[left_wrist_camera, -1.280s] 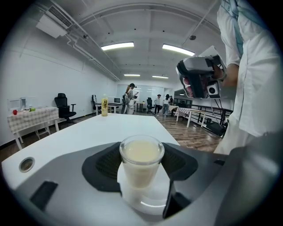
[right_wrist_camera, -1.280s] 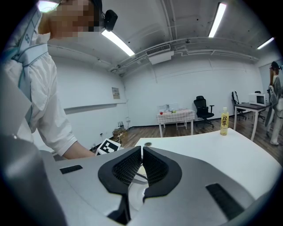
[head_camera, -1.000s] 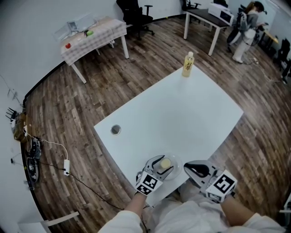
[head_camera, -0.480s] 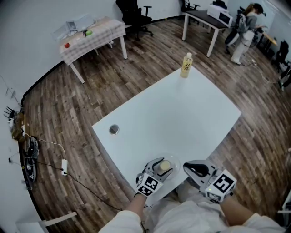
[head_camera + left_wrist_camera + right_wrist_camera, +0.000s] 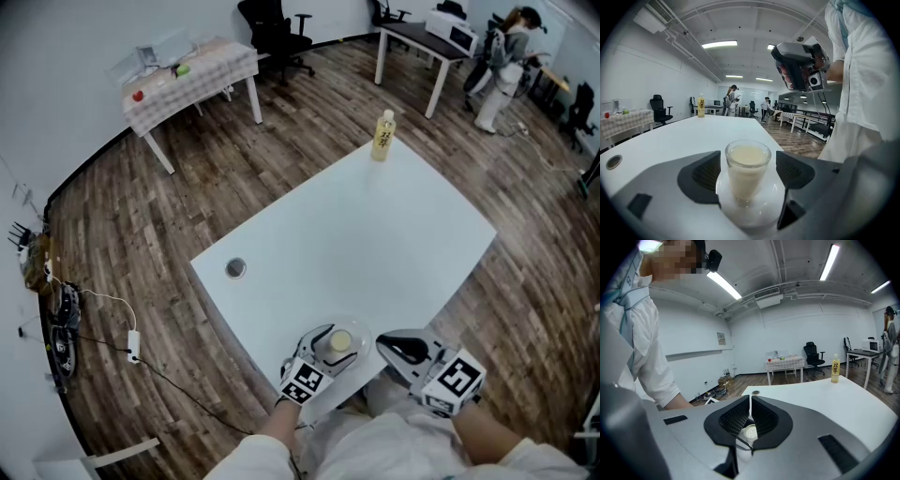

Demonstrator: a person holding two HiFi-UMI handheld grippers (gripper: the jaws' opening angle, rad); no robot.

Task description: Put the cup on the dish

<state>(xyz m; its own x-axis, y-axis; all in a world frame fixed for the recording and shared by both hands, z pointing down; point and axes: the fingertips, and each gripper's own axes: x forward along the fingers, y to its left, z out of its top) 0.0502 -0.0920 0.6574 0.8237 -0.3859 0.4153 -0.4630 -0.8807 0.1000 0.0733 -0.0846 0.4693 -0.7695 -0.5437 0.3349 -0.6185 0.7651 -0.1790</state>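
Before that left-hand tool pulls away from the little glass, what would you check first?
1. Clear glass cup of creamy drink stands upright on the small round white dish: ok.
2. Left gripper: its jaws have just been opening, and the pads stand clear of the cup on both sides: ok.
3. Drink level sits below the rim, nothing spilled on the dish: ok.
4. Dish fully supported near the white table's front edge: cannot tell.
5. Right gripper is shut, empty and off to the side: ok.
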